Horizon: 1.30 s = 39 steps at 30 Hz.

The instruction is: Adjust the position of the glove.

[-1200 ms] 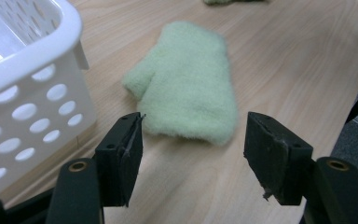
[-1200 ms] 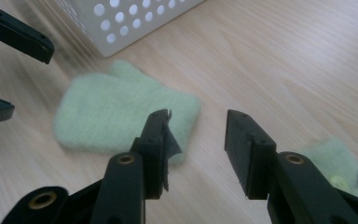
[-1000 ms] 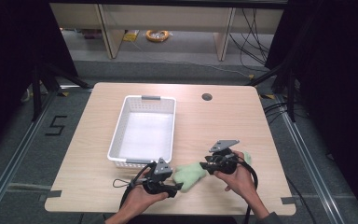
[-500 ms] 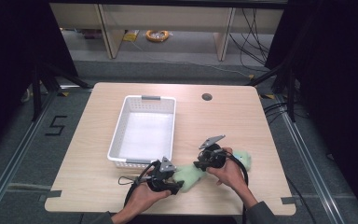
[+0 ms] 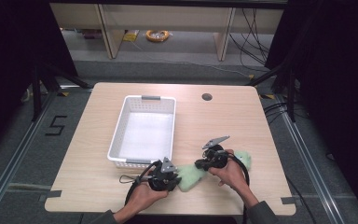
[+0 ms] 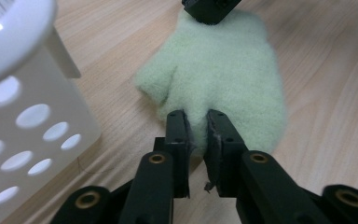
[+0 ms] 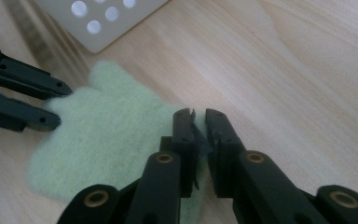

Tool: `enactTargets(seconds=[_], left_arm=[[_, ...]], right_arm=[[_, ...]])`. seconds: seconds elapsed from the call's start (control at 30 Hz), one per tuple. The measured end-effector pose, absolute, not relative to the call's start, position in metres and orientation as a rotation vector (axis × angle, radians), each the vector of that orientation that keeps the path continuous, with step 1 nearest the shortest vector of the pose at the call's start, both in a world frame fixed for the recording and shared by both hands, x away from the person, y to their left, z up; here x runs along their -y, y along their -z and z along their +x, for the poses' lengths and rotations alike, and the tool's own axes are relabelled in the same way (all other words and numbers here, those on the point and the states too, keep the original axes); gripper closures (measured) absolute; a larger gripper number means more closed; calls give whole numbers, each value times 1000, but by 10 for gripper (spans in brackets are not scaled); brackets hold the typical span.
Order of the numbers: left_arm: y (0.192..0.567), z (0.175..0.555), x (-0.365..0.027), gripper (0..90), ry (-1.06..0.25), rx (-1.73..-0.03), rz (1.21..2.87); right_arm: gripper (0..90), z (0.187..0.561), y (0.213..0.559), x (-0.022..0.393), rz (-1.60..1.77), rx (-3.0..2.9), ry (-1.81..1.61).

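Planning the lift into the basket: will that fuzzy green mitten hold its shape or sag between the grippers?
The mitten looks like soft fleece lying flat on the table, so it would probably sag. It seems light. Both grippers, left and right, pinch opposite edges, so slipping seems unlikely.

A pale green fleecy mitten [image 5: 193,176] lies flat on the wooden table [image 5: 242,116], just off the near right corner of the white perforated basket [image 5: 142,130]. Its nap is thick and fuzzy. The thumb lobe points toward the basket. The left gripper [image 6: 196,130] pinches one edge; the right gripper [image 7: 199,128] pinches the opposite edge, both jaws nearly closed on fabric.
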State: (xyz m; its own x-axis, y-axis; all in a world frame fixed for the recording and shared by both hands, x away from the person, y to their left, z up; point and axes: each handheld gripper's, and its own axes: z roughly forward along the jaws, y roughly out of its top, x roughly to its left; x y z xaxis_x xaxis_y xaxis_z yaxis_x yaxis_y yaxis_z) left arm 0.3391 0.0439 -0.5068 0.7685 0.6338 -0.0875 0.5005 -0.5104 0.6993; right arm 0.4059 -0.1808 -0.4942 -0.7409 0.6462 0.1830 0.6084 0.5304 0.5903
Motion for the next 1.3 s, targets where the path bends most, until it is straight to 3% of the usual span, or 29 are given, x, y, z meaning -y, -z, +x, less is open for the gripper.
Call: enactTargets(seconds=[0.3,0.63,1.3], left_arm=[[499,336,-47,830,-246,-786,2212],[482,324,-40,830,-229,-706,2197],[495,329,-14,825,-167,-661,2246]], right_arm=[[872,396,485,186,1092,-2667,-1055],[873,359,470,211,1139,-2601,-1161],[872,318,472,242,1218,-2526,-1178]])
